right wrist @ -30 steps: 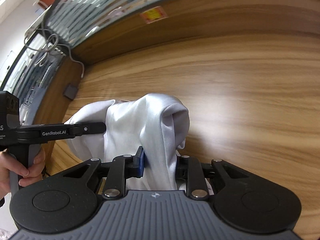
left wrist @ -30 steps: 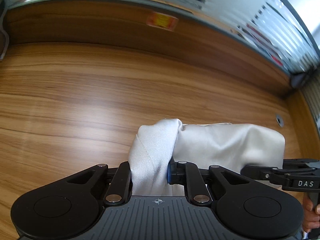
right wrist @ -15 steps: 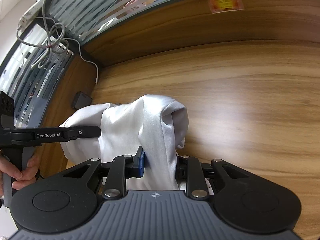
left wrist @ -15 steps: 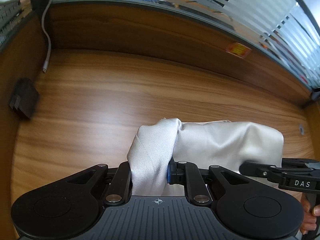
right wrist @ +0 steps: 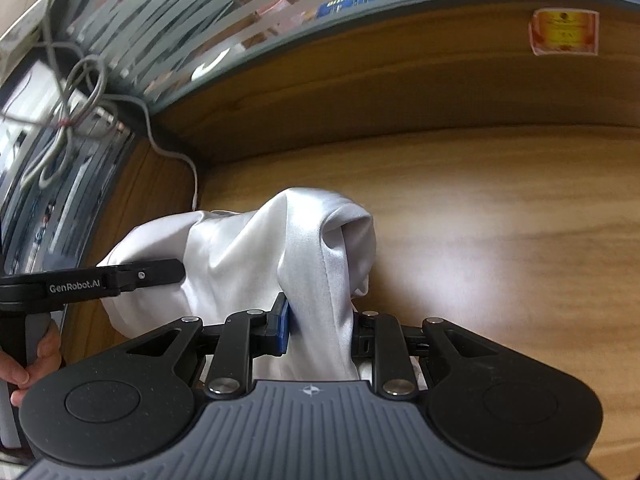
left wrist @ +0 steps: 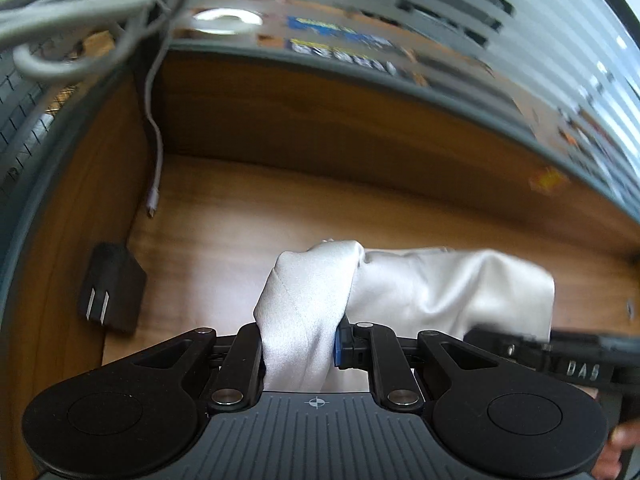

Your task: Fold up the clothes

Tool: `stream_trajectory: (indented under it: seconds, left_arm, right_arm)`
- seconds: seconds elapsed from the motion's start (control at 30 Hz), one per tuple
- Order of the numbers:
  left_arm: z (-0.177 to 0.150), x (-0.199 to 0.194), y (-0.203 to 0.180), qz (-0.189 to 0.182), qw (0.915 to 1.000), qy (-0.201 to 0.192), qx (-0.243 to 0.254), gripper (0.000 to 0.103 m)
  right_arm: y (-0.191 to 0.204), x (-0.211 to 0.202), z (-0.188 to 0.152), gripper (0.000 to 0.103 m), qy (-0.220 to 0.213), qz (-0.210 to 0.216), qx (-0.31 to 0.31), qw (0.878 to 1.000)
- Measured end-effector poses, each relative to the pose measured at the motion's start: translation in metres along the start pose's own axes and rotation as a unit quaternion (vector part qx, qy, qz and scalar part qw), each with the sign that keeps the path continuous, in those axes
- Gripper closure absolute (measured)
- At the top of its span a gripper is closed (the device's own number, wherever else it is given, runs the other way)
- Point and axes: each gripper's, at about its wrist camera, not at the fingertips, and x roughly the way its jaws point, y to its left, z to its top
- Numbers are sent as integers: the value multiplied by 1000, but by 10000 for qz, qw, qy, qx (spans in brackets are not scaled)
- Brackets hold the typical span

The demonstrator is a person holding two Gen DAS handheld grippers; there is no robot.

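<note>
Sideways, white garment (left wrist: 420,292) stretched between left gripper (left wrist: 300,344), right gripper (right wrist: 320,320), both clamped on it

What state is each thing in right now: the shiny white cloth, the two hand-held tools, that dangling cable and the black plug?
White garment: bunched, lifted, spanning between both tools.
Left tool: shut on one bunch of the garment.
Right tool: shut on another bunch of the garment.
White cable: hanging down the desk's corner, its plug end loose, connected to nothing.
Black adapter: unplugged, prongs bare, against the wooden side panel.
Wooden desk: bare beyond the garment.
</note>
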Motion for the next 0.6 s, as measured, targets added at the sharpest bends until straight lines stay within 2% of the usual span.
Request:
stream_trajectory:
  seconds: [0.13, 0.27, 0.3, 0.37, 0.43, 0.5, 0.6]
  left_arm:
    - [16, 10, -7, 109, 9998, -138, 9, 84]
    - [21, 22, -4, 253, 9996, -11, -83, 78]
    - [22, 25, -3, 307, 9995, 34, -119, 75]
    - [22, 28, 1, 381, 9990, 127, -196, 66]
    - [21, 29, 4, 454, 9987, 125, -214, 49]
    - [21, 28, 5, 504, 9985, 131, -190, 44]
    - [21, 24, 5, 596, 9979, 173, -164, 43]
  right_arm:
    - [-1, 13, 18, 78, -129, -108, 50, 9998]
    - [-2, 24, 32, 74, -112, -351, -44, 9993]
    - [-3, 26, 35, 69, -106, -417, -69, 9990]
    - [-4, 27, 38, 68, -143, -591, -116, 9981]
    - [-5, 24, 39, 68, -176, -703, -226, 9971]
    - [-4, 20, 39, 67, -179, -789, -337, 9961]
    - [-1, 16, 37, 67, -149, -885, -573, 9943]
